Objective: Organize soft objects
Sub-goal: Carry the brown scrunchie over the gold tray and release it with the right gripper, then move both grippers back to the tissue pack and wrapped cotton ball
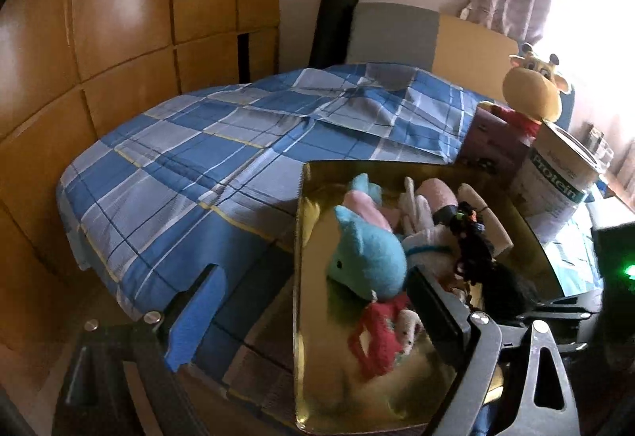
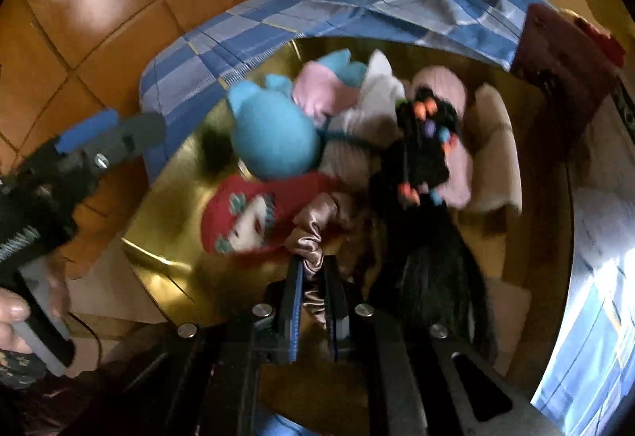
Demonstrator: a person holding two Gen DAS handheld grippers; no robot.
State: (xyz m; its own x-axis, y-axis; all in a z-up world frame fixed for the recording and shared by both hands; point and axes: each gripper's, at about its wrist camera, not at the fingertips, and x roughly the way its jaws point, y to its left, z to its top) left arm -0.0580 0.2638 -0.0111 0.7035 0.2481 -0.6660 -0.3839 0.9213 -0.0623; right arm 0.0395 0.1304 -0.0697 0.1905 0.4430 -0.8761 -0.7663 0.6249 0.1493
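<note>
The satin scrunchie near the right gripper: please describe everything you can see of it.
The scrunchie is a ruffled ring of glossy, satin-like cloth, pinkish-beige. Its near part sits pinched between the jaws of the right gripper, which are closed on it. The rest bunches forward over the gold box, beside the red plush; whether it touches the plush is unclear. The picture is blurred, so the seams cannot be seen.
</note>
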